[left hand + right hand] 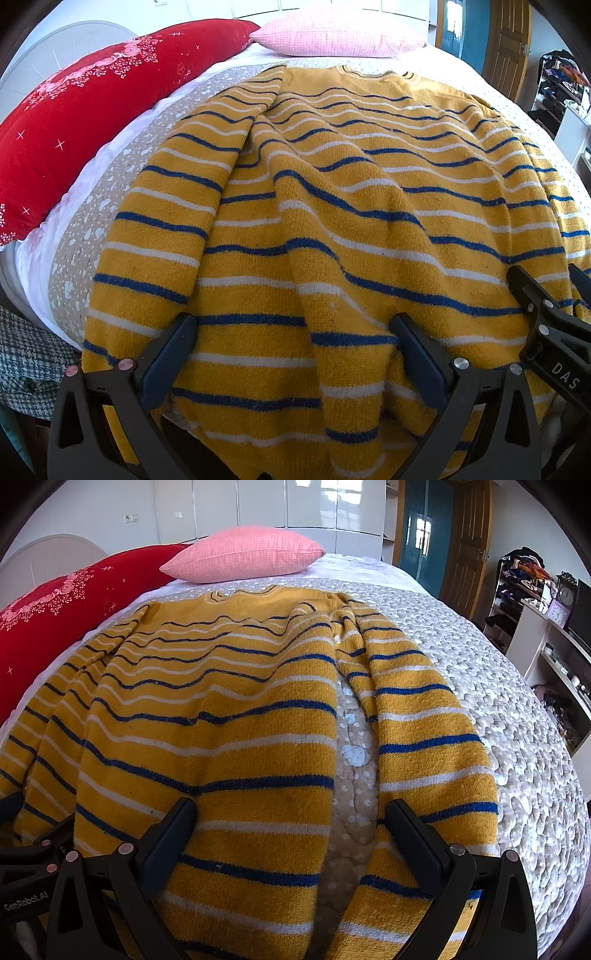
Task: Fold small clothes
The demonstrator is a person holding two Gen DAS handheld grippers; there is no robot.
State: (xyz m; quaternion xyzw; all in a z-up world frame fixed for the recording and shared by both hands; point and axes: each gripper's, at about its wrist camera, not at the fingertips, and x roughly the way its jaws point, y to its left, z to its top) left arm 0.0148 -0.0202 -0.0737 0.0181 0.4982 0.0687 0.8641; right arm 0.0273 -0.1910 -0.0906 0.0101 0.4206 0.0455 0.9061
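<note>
A yellow sweater [332,206] with blue and white stripes lies spread on the bed, collar at the far end; it also shows in the right wrist view [221,720]. My left gripper [293,328] is open, its fingers wide apart over the sweater's near hem, left of centre. My right gripper [291,812] is open over the hem's right part, straddling the gap between the body and the right sleeve [424,738]. The right gripper also appears at the right edge of the left wrist view [546,317]. Neither holds cloth.
The bed cover [498,686] is grey-beige with white spots. A red floral pillow [74,125] lies along the left, a pink pillow [243,554] at the far end. Shelves with clutter [546,627] stand right of the bed. A checked cloth [29,362] lies at the near left.
</note>
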